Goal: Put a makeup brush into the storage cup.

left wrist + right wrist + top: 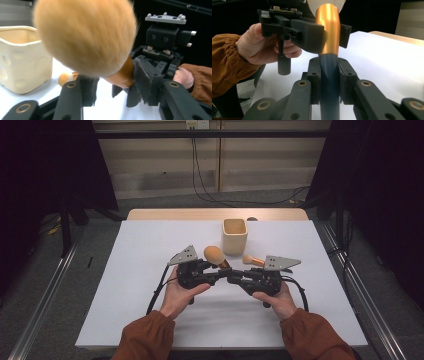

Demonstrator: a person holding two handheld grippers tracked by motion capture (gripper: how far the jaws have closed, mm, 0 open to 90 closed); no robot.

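High view has both forearms in rust sleeves coming in low, claws pointed at each other mid-table. Left claw (216, 270) and right claw (231, 274) are both clamped on the makeup brush (216, 255), held just above the white table (150, 250). Cream cup (234, 236) sits right behind, smaller brush (252, 260) beside it, dark curtains around

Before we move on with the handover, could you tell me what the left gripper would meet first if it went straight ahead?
Probably the right gripper, facing it just beyond the makeup brush both are clamping. The left gripper points right at it, though the gap's depth is unclear.
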